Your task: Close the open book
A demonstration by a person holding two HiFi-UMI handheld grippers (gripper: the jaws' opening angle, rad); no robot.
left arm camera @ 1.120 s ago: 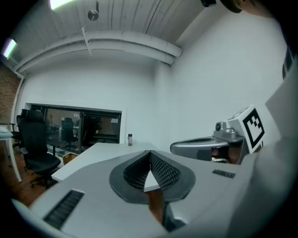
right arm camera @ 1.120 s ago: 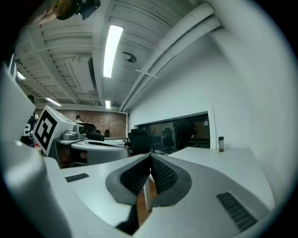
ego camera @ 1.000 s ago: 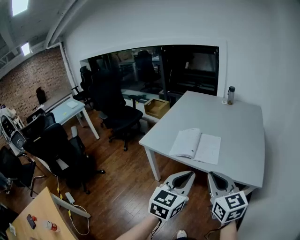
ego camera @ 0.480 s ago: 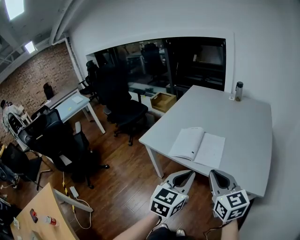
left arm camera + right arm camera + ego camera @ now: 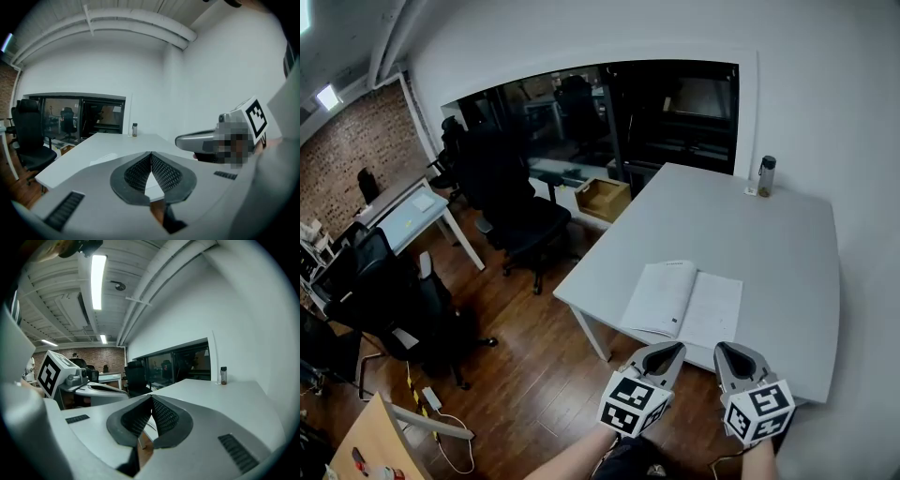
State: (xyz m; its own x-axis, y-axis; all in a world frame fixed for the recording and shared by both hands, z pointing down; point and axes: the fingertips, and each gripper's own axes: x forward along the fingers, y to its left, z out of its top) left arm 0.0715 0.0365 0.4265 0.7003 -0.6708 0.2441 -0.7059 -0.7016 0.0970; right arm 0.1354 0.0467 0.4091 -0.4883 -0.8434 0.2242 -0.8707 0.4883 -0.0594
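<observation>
An open white book (image 5: 684,302) lies flat on the grey table (image 5: 769,239), near its front edge, both pages facing up. My left gripper (image 5: 673,350) hangs just short of that edge, below the book's left page, shut with nothing in it. My right gripper (image 5: 727,352) is beside it at the same edge, below the right page, also shut and empty. In the left gripper view the left gripper (image 5: 151,154) has its pads touching and the book (image 5: 104,159) shows as a pale shape on the tabletop. The right gripper (image 5: 151,398) shows its pads pressed together too.
A small bottle (image 5: 766,175) stands at the table's far right corner by the white wall. Black office chairs (image 5: 511,202) and a wooden box (image 5: 602,199) sit on the wood floor to the left. Another desk (image 5: 408,208) stands further left.
Both grippers have come forward towards the table's front edge, and the book now sits closer to them. Their jaws stay shut.
</observation>
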